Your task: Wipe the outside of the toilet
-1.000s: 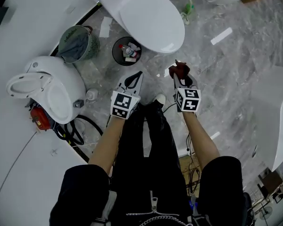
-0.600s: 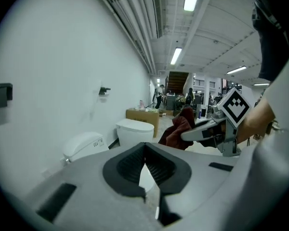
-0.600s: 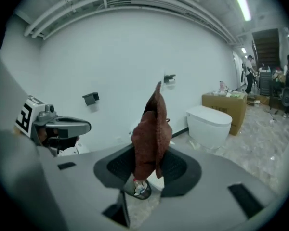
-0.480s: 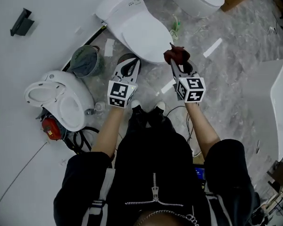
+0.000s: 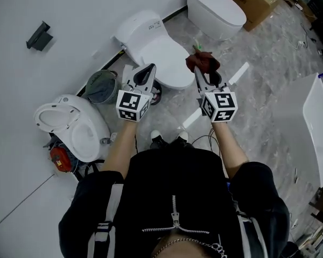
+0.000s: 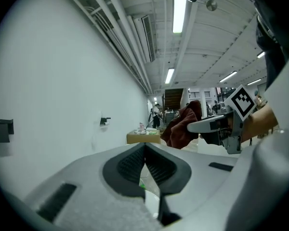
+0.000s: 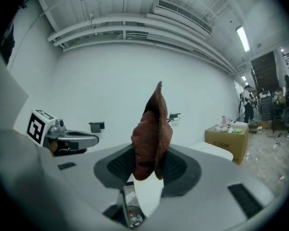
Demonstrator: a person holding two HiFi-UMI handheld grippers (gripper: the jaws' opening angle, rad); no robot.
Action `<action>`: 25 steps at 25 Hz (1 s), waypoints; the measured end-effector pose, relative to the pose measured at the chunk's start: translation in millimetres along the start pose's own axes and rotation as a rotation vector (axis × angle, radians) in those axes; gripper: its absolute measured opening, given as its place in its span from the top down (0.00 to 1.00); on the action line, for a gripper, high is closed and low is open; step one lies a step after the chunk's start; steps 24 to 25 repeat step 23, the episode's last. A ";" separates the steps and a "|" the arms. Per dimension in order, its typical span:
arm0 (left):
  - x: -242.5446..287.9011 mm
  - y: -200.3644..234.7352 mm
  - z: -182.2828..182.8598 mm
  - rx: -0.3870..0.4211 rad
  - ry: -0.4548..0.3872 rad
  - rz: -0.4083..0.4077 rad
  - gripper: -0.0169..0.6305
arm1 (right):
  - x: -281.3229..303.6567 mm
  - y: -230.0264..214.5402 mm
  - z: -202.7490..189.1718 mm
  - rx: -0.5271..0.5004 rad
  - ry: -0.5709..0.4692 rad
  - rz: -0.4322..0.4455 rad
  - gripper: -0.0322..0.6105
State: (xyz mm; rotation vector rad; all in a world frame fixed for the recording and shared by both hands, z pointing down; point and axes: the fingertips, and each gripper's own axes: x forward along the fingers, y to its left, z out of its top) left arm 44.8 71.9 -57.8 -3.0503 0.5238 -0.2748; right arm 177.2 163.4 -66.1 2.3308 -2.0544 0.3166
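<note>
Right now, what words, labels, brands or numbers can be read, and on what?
No text is legible.
On the cardboard box: dark print, too small to read.
On the cubes of left gripper and right gripper, which grips a cloth: square markers only, no letters.

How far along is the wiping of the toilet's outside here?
Done: the brown cloth is picked up, clamped in the right gripper. In hand: both grippers are raised in the air, the left gripper shut and empty, the cloth off the toilet. Left: all the wiping; no contact with its outside shows yet.
</note>
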 end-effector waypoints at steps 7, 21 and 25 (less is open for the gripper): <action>-3.7 -5.0 -5.9 -0.012 0.002 -0.002 0.98 | -6.0 9.0 -11.2 0.013 0.007 0.002 0.74; -2.8 -19.7 -14.9 -0.019 0.015 0.031 0.98 | -18.7 1.8 -24.5 0.018 0.010 0.031 0.74; -1.7 -19.6 -15.9 -0.017 0.015 0.036 0.98 | -17.7 0.7 -24.7 0.024 0.006 0.035 0.74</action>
